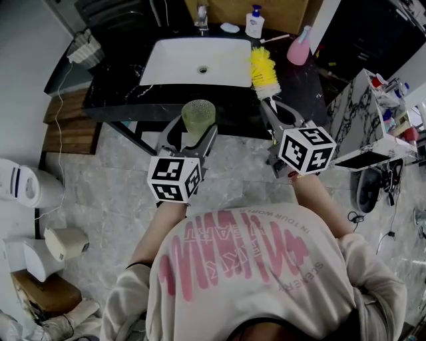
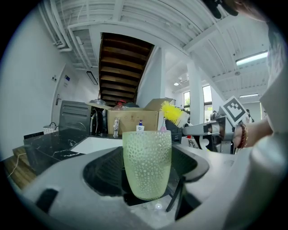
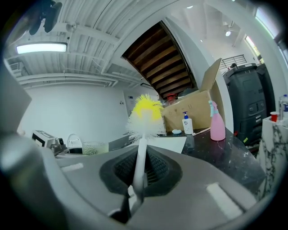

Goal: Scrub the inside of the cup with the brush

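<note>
Over the near edge of the black desk [image 1: 120,100], the one cup [image 1: 198,114] sits upright, clamped in my left tool [image 1: 194,133]. My right tool [image 1: 276,113] is shut on the handle of the one brush [image 1: 265,72], whose long axis points toward 11 o'clock. In the head view the cup's mouth lies at 8 o'clock from the bristles, clear of them, so I judge the brush must tip over and down.

At the front edge of the surface [image 1: 110,90], my left tongs [image 1: 194,135] hold the cup [image 1: 198,114] upright. To its right, my right tongs [image 1: 278,114] hold the brush [image 1: 264,72], its head over the right rim of the sink [image 1: 173,63]. The sink sits in the surface (tap [image 1: 202,14] behind it), with a pump bottle [image 1: 253,22] and spray bottle [image 1: 299,45] at its back right.
</note>
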The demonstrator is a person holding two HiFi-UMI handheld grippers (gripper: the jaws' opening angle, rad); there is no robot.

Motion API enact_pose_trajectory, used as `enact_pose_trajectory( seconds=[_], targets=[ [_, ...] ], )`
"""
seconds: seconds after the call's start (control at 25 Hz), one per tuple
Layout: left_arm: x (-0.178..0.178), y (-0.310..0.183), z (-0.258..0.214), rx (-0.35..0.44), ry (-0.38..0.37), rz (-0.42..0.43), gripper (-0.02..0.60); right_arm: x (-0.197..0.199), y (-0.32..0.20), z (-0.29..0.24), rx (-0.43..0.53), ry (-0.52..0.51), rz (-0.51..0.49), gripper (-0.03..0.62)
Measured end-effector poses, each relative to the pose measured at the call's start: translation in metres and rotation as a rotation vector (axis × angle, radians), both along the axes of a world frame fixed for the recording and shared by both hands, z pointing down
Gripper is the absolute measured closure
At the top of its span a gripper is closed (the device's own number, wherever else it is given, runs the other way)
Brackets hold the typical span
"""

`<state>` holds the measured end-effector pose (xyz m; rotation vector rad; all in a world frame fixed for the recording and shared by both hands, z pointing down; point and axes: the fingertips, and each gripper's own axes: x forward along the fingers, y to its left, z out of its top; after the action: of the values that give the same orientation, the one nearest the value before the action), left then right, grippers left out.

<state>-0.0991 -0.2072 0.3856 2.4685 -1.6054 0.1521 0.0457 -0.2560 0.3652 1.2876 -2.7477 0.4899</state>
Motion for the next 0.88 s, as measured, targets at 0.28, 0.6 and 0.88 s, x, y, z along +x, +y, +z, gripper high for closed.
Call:
enact_pose_trajectory(
  seconds=[0.28, 0.6, 0.88],
  targets=[
    [0.0006, -0.0002, 0.0003, -0.001, 0.005, -0.005, 0.247, 0.0046, -0.0012, 0.0046, -0.012, -0.001, 0.014, 0.582],
    [-0.0010, 0.0018, 0.0006, -0.002, 0.003, -0.002, 0.247, 0.0018, 0.0004, 0.0045, -0.032, -0.027, 0.009, 0.580],
    [-0.0042, 0.0044, 0.0005, -0.007, 0.006, -0.001, 0.247, 0.0048, -0.0005, 0.0056, -0.115, -0.138, 0.028, 0.582]
  ],
)
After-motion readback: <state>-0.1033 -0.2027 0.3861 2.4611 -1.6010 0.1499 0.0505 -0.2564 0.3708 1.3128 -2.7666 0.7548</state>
